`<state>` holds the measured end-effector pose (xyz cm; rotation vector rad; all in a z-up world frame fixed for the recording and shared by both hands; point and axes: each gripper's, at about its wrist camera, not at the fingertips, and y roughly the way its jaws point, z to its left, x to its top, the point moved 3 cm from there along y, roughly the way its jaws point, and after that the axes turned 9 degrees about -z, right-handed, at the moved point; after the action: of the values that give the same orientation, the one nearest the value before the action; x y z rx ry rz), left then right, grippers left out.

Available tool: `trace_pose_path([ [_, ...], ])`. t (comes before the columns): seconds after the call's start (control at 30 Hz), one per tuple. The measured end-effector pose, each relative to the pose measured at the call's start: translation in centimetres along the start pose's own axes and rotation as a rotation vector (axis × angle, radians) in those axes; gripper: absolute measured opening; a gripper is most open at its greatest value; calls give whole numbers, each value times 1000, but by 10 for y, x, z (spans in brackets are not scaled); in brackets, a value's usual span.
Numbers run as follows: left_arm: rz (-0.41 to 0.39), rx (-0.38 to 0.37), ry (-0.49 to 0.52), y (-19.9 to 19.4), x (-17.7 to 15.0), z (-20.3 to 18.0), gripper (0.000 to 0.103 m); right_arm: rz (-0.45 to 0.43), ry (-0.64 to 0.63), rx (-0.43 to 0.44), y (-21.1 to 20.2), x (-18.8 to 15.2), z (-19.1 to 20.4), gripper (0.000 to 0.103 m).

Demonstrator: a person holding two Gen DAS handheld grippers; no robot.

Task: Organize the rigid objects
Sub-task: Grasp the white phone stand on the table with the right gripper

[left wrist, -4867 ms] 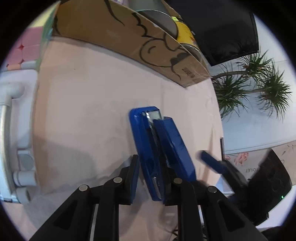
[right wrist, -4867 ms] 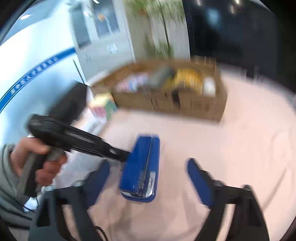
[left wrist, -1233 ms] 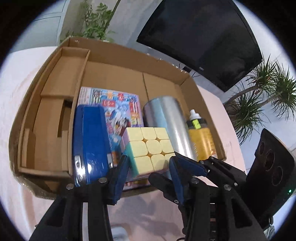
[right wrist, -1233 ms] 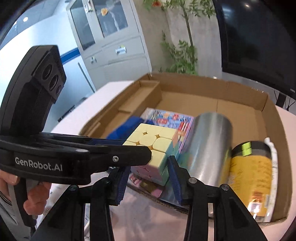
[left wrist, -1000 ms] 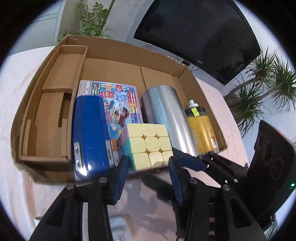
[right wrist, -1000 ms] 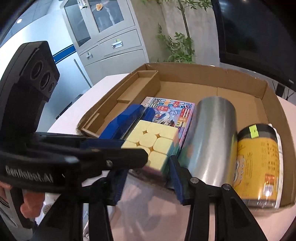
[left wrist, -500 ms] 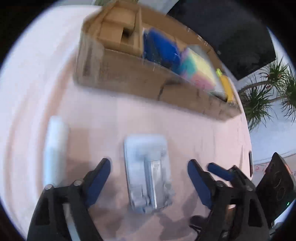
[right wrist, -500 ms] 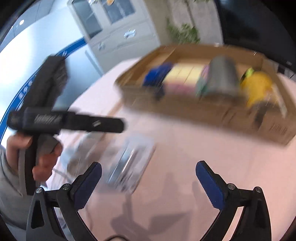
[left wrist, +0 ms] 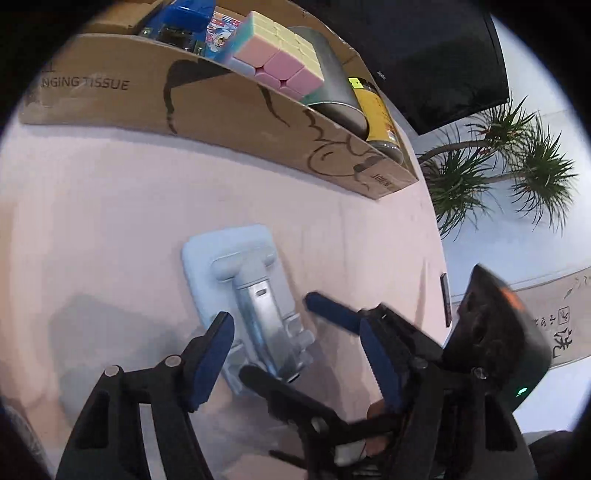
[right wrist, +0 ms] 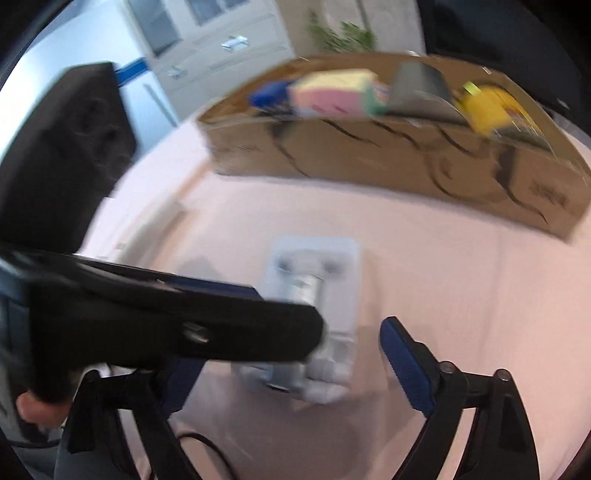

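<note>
A pale grey-blue folding stand (left wrist: 240,291) lies flat on the pink tablecloth in front of the cardboard box (left wrist: 229,110). My left gripper (left wrist: 295,321) is low over the stand's near end, jaws closing, the hinged end between its fingers, pads not pressing. My right gripper (right wrist: 288,350) comes in from the right over the same stand (right wrist: 317,280), jaws also closing, nothing gripped. One right finger (left wrist: 332,314) shows beside the stand in the left wrist view. The left tool's black body crosses the right wrist view and hides the right gripper's left finger.
The box holds a pastel puzzle cube (left wrist: 280,55), a metal cylinder (left wrist: 332,85), a yellow bottle (left wrist: 376,114), a blue stapler (left wrist: 181,18) and a printed pack. A dark screen (left wrist: 424,55) and potted plants (left wrist: 517,177) stand behind. A hand (right wrist: 33,410) grips the left tool.
Both grippers let go of the puzzle cube in the box, drew back toward me and sank to the grey stand on the cloth. Their jaws opened wide and now narrow around it.
</note>
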<state>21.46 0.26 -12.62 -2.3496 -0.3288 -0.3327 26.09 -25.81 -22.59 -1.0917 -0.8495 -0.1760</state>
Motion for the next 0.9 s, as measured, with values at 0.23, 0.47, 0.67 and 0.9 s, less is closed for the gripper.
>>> trace_pose_path([
  [0.23, -51, 80, -15, -8, 0, 7, 68, -20, 21, 22, -3, -1, 1, 43],
  [0.47, -103, 128, -44, -23, 3, 24, 67, 45, 270, 254, 3, 4, -15, 1],
  [0.67, -77, 206, -32, -36, 0, 29, 64, 5, 92, 122, -6, 7, 9, 47],
  [0.9, -9, 133, -50, -31, -9, 42, 73, -28, -61, 5, 3, -14, 46, 95],
])
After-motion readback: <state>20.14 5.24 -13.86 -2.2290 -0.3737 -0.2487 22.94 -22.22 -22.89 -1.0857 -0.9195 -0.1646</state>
